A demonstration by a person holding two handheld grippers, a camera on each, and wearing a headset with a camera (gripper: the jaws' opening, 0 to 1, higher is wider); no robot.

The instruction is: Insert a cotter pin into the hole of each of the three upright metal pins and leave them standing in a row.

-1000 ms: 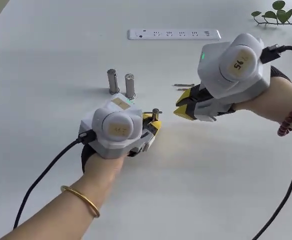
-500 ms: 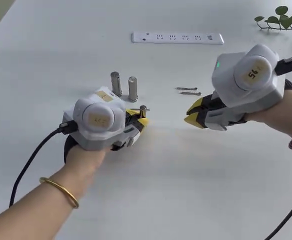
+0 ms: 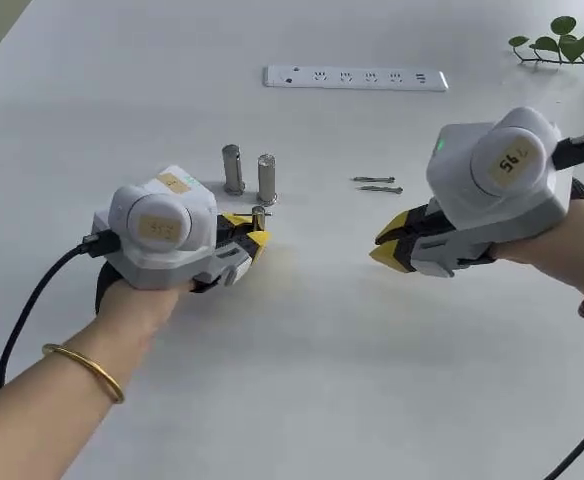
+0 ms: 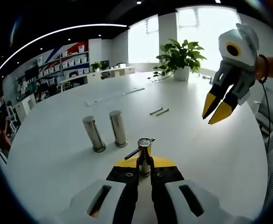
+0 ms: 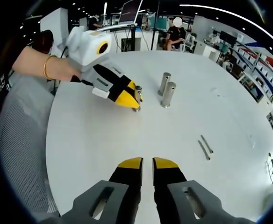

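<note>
My left claw [image 4: 145, 170] is clamped on a metal pin [image 4: 145, 148] that's standing upright, with a cotter pin [image 4: 132, 152] crosswise through its top. The other two pins [image 4: 118, 128] are at its 11 o'clock. My right claw [image 5: 147, 163] is barely apart, holding nothing.

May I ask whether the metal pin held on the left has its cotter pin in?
In: a cotter pin runs through the metal pin in the left hand-held gripper.
</note>
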